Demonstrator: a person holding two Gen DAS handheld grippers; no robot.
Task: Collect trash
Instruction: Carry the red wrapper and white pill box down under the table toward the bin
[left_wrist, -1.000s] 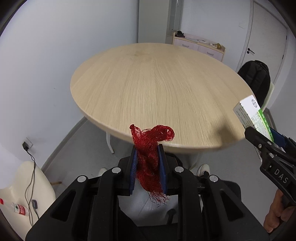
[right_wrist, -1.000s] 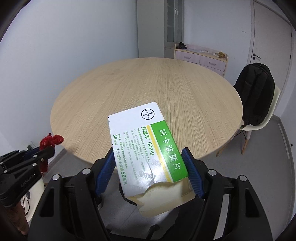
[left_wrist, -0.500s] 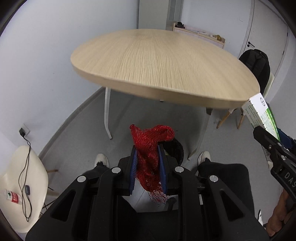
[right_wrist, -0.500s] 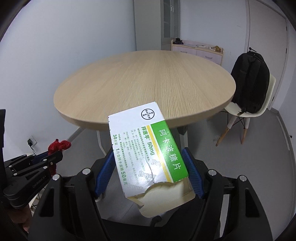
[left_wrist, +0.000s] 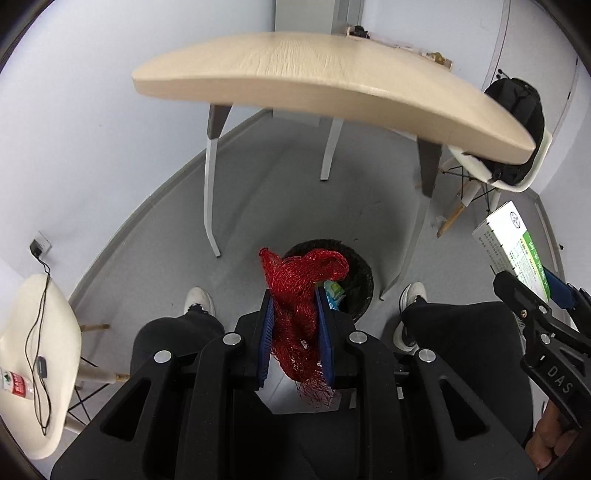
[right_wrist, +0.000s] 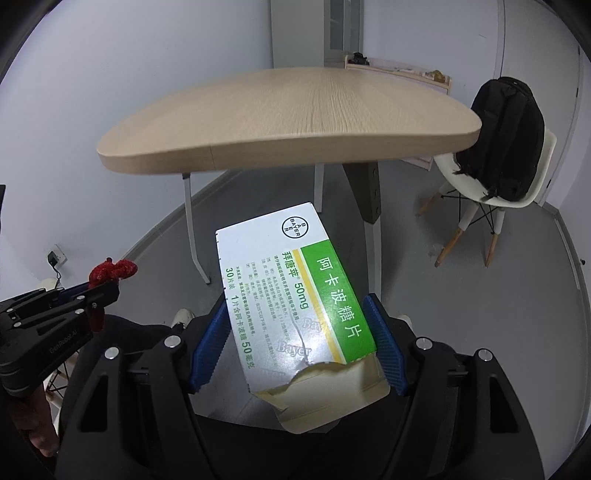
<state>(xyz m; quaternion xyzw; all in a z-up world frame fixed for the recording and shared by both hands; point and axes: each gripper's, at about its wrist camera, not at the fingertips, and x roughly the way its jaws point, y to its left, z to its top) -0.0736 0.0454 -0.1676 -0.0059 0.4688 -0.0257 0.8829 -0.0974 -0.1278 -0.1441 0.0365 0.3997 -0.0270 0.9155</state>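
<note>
2 pieces of trash in my tongs, both over the floor short of the table's near edge.

I judge this the carry-to-bin step. On the left, my left gripper (left_wrist: 295, 328) is clamped narrow on the red mesh net (left_wrist: 301, 295), pitched steeply down, directly above the black bin (left_wrist: 356, 275) between the person's shoes. On the right, my right gripper (right_wrist: 295, 343) pinches the torn medicine box (right_wrist: 291, 295) across its width, angled down. Next I must release over the bin's mouth; the box needs shifting left first.
</note>
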